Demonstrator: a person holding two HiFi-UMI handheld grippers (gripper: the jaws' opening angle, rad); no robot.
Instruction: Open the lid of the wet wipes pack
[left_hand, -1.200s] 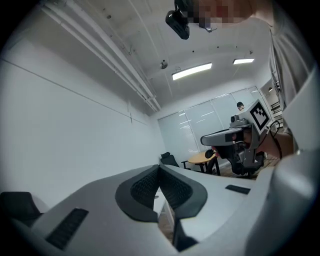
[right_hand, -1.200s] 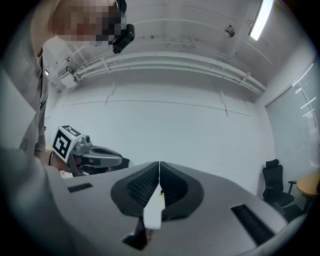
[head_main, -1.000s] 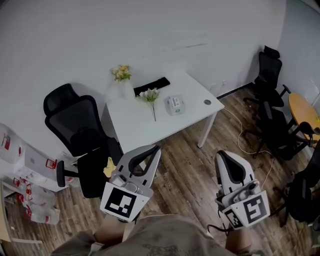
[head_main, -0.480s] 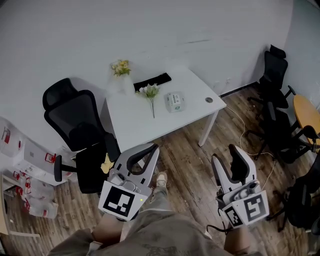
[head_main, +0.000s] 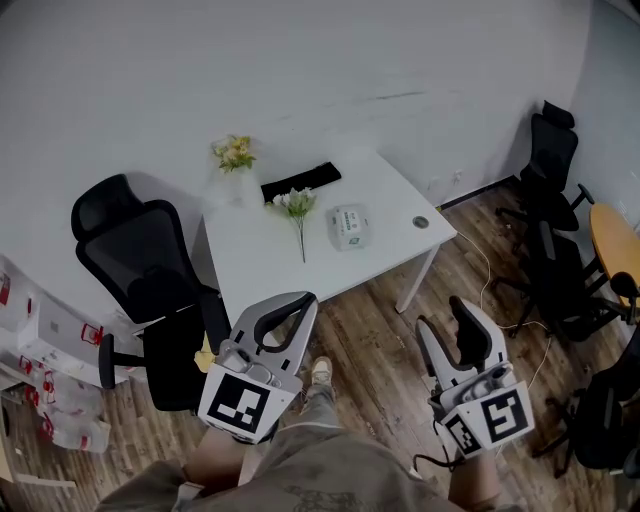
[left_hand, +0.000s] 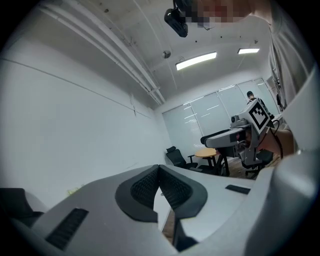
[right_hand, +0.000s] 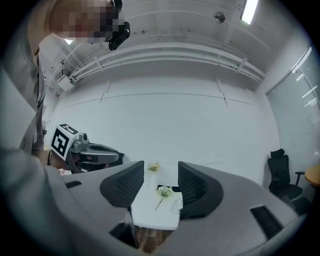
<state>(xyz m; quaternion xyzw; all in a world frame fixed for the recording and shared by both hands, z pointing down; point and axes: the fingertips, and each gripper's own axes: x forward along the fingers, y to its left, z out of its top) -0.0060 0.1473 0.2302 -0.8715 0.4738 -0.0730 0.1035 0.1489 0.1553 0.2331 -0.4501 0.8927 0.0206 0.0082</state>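
Observation:
The wet wipes pack (head_main: 349, 226), pale with a flat lid, lies on the white table (head_main: 270, 260) near its right half; in the right gripper view the wet wipes pack (right_hand: 177, 204) shows small between the jaws, far off. My left gripper (head_main: 311, 298) hangs over the wooden floor short of the table, jaws shut and empty, pads meeting in the left gripper view (left_hand: 159, 168). My right gripper (head_main: 446, 316) is level beside it, open with nothing between its fingers (right_hand: 161, 176). Both are well apart from the pack.
A black office chair (head_main: 140, 260) stands left of the table. On the table are a flower vase (head_main: 235, 152), a loose flower stem (head_main: 298, 210), a black strip (head_main: 300, 180) and a small round item (head_main: 420, 222). More chairs (head_main: 550, 150) and a round wooden table (head_main: 615, 240) stand right.
The right gripper's jaws went from shut to open. Both grippers and the view have moved a little toward the table; the left gripper stays shut.

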